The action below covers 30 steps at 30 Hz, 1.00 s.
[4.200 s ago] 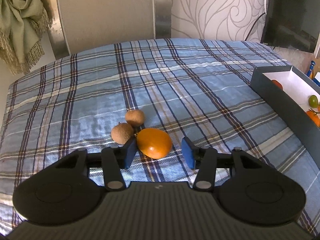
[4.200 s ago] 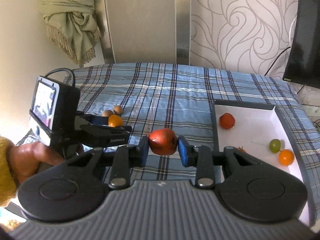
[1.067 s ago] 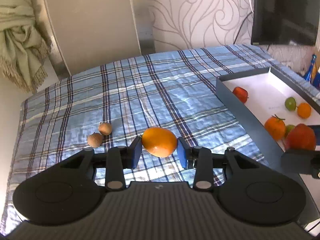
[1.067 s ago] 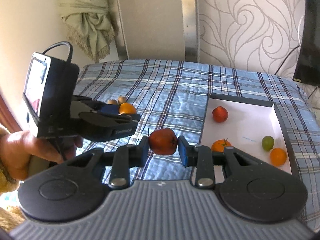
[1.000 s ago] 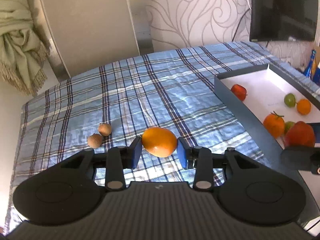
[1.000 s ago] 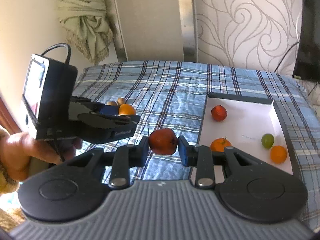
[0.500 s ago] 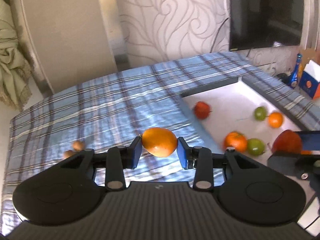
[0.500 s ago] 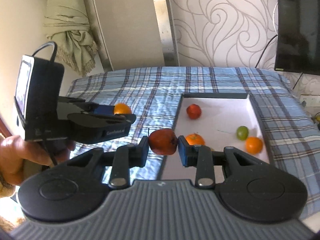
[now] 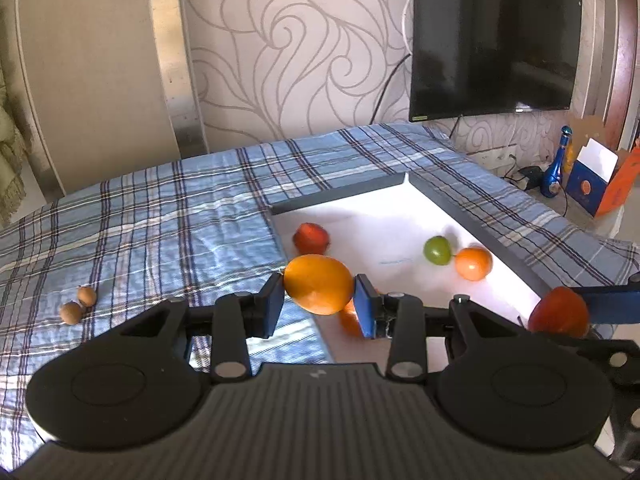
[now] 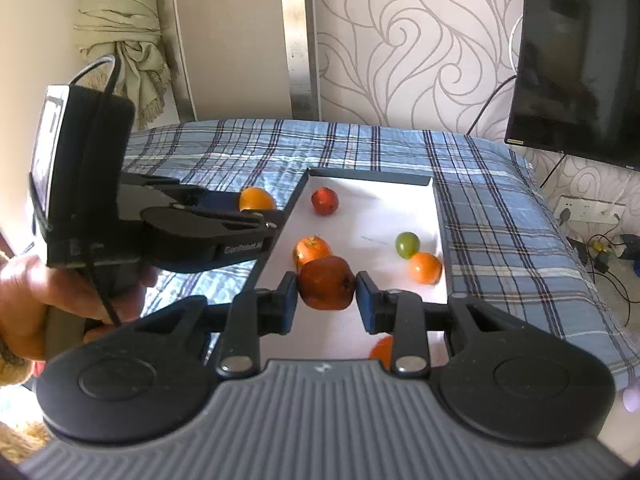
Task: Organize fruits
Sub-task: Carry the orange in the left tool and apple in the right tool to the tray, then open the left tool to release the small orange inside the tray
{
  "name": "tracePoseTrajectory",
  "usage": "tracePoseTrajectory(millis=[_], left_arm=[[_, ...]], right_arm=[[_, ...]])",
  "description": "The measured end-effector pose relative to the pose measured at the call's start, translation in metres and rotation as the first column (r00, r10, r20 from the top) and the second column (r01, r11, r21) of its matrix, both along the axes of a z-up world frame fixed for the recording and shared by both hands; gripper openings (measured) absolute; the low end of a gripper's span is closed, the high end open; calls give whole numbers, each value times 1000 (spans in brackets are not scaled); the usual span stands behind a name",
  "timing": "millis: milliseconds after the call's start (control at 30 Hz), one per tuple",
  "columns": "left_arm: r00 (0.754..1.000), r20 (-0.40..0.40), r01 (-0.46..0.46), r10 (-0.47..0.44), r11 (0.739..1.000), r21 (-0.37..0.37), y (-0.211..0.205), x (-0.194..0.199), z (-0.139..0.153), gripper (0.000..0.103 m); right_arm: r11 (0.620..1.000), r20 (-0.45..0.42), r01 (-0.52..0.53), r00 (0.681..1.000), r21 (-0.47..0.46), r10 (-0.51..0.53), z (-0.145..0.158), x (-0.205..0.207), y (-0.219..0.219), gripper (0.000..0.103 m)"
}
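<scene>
Since the earlier frames both hand-held grippers have travelled right across the bed (image 9: pixel 168 216), from the open plaid cover to the box (image 9: pixel 472 210), each carrying the fruit it already had.

The left hand-held gripper (image 9: pixel 319 305) holds an orange fruit (image 9: pixel 319 283) pinched between its blue pads, hanging over the near left edge of the box. The right hand-held gripper (image 10: pixel 325 298) is closed on a red apple (image 10: pixel 326 282), which hangs above the white floor of the box; in the left wrist view the same apple shows at the right edge, against a blue pad.

The box is a dark-walled tray with a white inside, lying on the right part of the bed. In it lie a red fruit (image 10: pixel 325 201) near the far left corner, an orange with a small stem (image 10: pixel 312 249) nearer, and a green fruit (image 10: pixel 407 245) touching a small orange one (image 10: pixel 425 267) by the right wall. Another orange fruit (image 10: pixel 380 350) shows partly behind the right gripper's finger.

Two small brown fruits (image 9: pixel 78 304) lie together on the cover, well apart from the box, on the left.

A person's hand (image 10: pixel 36 304) grips the left gripper's handle.
</scene>
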<state>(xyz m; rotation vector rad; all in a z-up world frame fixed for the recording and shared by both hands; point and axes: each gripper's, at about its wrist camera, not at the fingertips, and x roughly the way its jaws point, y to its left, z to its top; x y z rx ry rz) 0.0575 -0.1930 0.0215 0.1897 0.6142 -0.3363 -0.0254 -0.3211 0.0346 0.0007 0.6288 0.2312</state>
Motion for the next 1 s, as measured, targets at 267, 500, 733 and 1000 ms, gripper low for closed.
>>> tracePoseTrajectory(millis=[267,500,733,1000], left_arm=[[999,-17,39,-38,998,42,-28,-13,-4,43],[997,-29,71,-69,995,64,-47,-11,-8,43],[994,-32,109,-107,990,87,-69,11,-15,43],[991,-35,130,-127,986,108,-85,26,-20,43]], right_arm=[[998,6,30,1000,54,-31,-7,-17,-24,34],[997,16,39,999,68,-40,-7,-29,-35,34],[997,21,53,998,56,-54,-8,-34,-42,34],[993,26,105,994,54,-106,-8,-37,-54,34]])
